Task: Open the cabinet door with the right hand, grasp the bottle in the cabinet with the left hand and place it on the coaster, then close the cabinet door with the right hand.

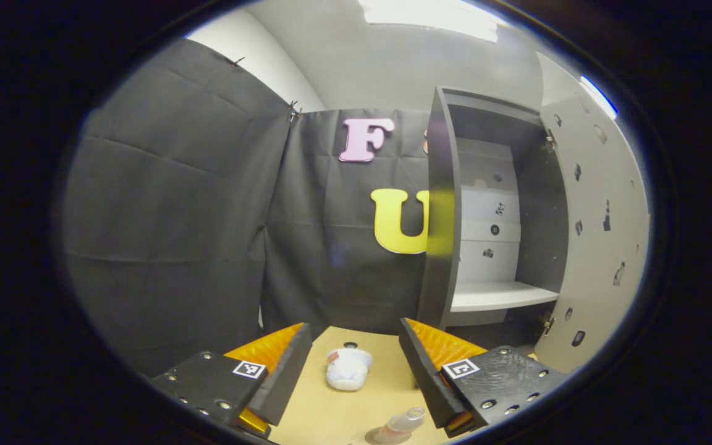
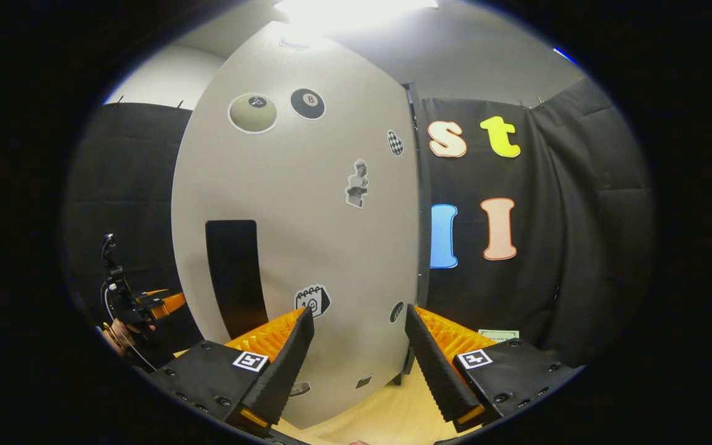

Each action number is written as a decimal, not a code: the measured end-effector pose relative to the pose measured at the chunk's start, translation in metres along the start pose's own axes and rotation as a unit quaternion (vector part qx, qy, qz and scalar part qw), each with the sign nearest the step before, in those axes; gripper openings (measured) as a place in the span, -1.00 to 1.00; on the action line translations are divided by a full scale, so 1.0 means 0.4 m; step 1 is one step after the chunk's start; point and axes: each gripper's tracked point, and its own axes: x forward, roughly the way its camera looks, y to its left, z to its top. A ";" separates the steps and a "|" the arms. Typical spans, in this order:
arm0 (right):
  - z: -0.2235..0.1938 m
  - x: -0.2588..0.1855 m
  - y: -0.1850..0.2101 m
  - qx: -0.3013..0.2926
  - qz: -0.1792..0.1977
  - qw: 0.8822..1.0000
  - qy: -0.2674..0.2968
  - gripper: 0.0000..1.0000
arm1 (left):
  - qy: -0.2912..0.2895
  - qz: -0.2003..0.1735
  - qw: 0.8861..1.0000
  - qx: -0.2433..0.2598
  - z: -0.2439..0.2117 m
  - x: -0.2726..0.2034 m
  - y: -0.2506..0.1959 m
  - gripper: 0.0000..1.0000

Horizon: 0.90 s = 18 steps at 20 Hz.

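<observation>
Spread wide and holding nothing, the left tool (image 1: pixel 355 364) hangs over the tan surface (image 1: pixel 325 414). Just below its fingers the clear bottle (image 1: pixel 400 425) lies tilted, with a white coaster (image 1: pixel 347 368) farther on. Beyond stands the grey cabinet (image 1: pixel 439 210), its door (image 1: pixel 597 235) swung open. Equally wide, the right tool (image 2: pixel 359 364) faces that door's sticker-covered front.
</observation>
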 end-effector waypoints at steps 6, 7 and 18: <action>-0.035 0.126 0.083 0.038 0.025 0.999 0.011 0.90 | -0.013 -0.006 1.000 0.003 0.025 -0.008 0.096 0.76; -0.041 0.152 0.095 0.040 0.028 0.999 0.012 0.90 | -0.013 -0.004 1.000 0.004 0.028 -0.013 0.112 0.76; -0.057 0.392 0.119 0.055 -0.055 0.997 0.005 0.90 | -0.009 0.034 0.999 0.010 0.012 -0.092 0.228 0.72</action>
